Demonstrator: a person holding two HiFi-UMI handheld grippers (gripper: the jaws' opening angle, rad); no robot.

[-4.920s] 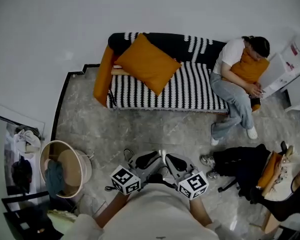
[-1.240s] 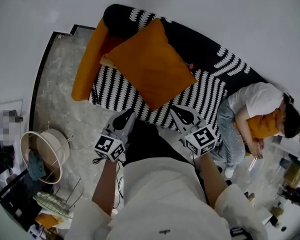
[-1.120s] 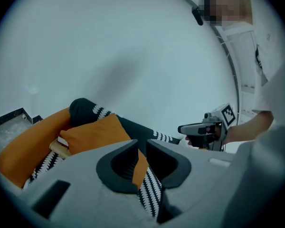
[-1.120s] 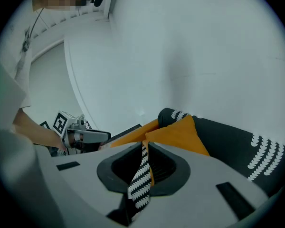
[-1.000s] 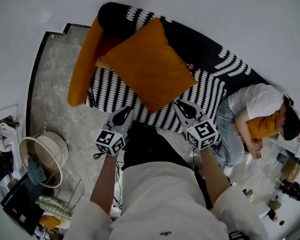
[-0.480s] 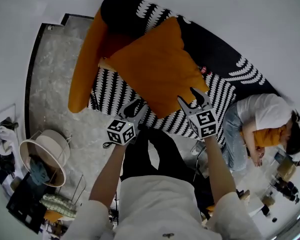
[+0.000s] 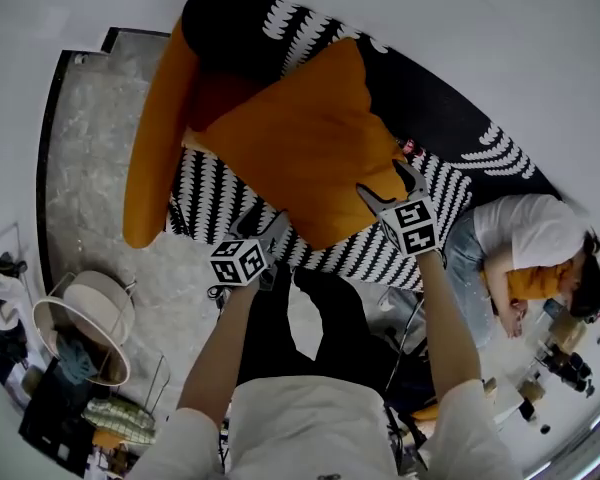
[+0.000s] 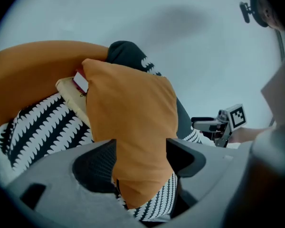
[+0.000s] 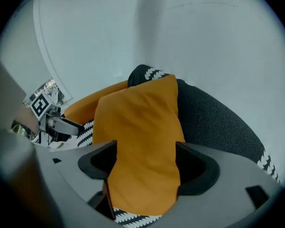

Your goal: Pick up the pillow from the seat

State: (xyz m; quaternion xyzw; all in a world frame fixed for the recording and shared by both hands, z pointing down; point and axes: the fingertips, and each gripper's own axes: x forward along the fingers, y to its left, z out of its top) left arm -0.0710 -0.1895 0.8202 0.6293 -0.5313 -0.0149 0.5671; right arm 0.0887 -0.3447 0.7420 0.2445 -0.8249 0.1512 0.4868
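Note:
A big orange pillow (image 7: 295, 148) leans on the black-and-white striped sofa (image 7: 215, 203), against its black backrest. My left gripper (image 7: 276, 222) is at the pillow's lower near corner. In the left gripper view its jaws have just been opening, and that corner (image 8: 133, 127) hangs between them, gripper (image 8: 140, 156) open. My right gripper (image 7: 390, 182) is at the pillow's near right corner. Its jaws have also just been opening, and the pillow (image 9: 140, 137) sits in the gap, gripper (image 9: 145, 161) open. Each gripper view shows the other gripper off to the side.
A long orange cushion (image 7: 155, 153) covers the sofa's left arm. A person (image 7: 525, 233) sits at the sofa's right end, hugging another orange cushion. A beige flat thing (image 8: 72, 95) lies behind the pillow. A round basket (image 7: 85, 323) stands on the marble floor at the left.
Both grippers have gone forward and down from in front of the sofa to the pillow's near corners. Their jaws, shut a second ago, now stand apart around the pillow.

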